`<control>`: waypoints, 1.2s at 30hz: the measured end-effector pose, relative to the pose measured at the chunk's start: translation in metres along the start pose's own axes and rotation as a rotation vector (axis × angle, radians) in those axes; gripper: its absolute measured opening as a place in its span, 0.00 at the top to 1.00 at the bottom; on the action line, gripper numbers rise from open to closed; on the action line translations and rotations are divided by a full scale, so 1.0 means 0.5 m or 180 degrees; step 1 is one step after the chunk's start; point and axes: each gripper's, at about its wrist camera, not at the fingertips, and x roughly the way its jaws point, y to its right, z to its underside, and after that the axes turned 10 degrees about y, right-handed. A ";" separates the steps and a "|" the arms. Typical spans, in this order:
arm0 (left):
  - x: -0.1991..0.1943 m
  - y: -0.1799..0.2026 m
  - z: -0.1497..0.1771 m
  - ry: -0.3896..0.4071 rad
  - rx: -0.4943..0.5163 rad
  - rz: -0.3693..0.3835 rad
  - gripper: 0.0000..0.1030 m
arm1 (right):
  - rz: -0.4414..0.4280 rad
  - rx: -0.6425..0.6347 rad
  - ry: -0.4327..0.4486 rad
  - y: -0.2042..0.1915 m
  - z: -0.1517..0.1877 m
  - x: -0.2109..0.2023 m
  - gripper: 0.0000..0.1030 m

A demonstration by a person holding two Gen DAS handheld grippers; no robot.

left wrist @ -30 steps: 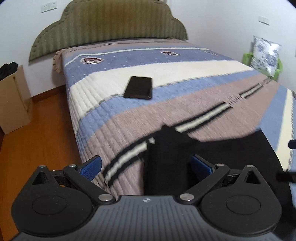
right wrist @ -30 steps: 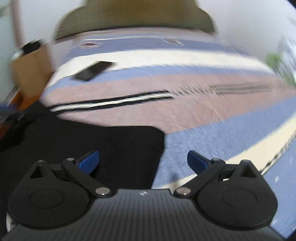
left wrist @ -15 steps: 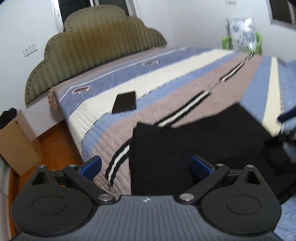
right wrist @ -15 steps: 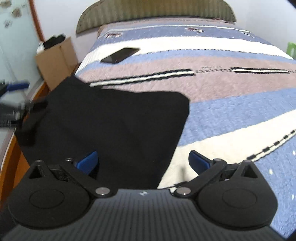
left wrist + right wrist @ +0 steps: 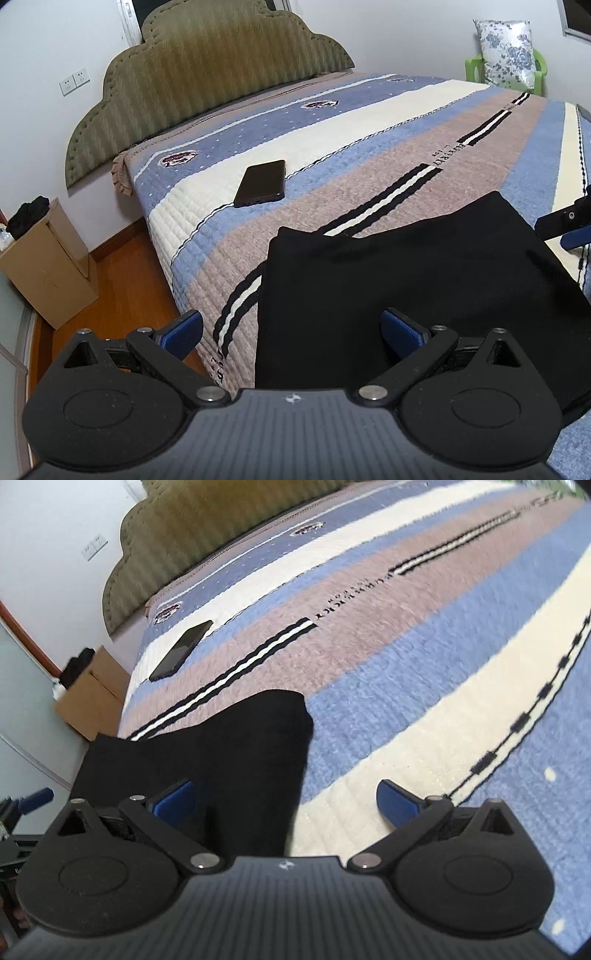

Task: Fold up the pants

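The pants are black, matte and soft-looking, folded into a flat, roughly rectangular slab with rounded corners. They lie on the near part of the bed, close to its left edge, across a taupe band and a black-and-white stripe of the cover. The bed cover is quilted, with a ribbed, stitched texture, in broad bands of blue, cream and taupe. Behind it stands a padded olive headboard with a scalloped outline and vertical ribbing. A flat, glossy black phone rests on the cover, well apart from the pants. A brown cardboard box stands on the wooden floor beside the bed.

The left tongs are spread wide, with blue pads on black arms; nothing is gripped between them. One pad hangs over the bed edge and the other over the near part of the pants; whether either touches the cloth cannot be told.

The right tongs are likewise spread wide and hold nothing. Their left pad sits over the black cloth and the right one over the cream band; this view is somewhat blurred.
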 end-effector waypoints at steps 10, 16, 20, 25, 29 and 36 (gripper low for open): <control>0.002 0.010 -0.004 -0.0002 0.0082 -0.0057 0.00 | -0.0281 0.0211 -0.0263 0.030 -0.020 0.035 0.00; 0.007 -0.084 0.013 -0.0111 -0.0555 0.0478 0.00 | -0.0498 0.0483 -0.0208 0.059 -0.020 0.036 0.00; 0.032 -0.211 0.076 -0.0353 -0.1545 0.1045 0.00 | -0.0761 0.0644 -0.0321 0.073 -0.014 0.038 0.00; 0.062 -0.329 0.185 -0.0514 -0.2838 0.1641 0.00 | -0.0969 0.0743 -0.0453 0.079 0.002 0.041 0.00; 0.086 -0.319 0.223 -0.0720 -0.3030 0.1952 0.00 | -0.1123 0.0761 -0.0546 0.066 0.016 0.046 0.00; 0.121 -0.287 0.253 -0.0882 -0.3352 0.2477 0.00 | -0.1013 0.0433 -0.0390 0.034 0.043 0.040 0.00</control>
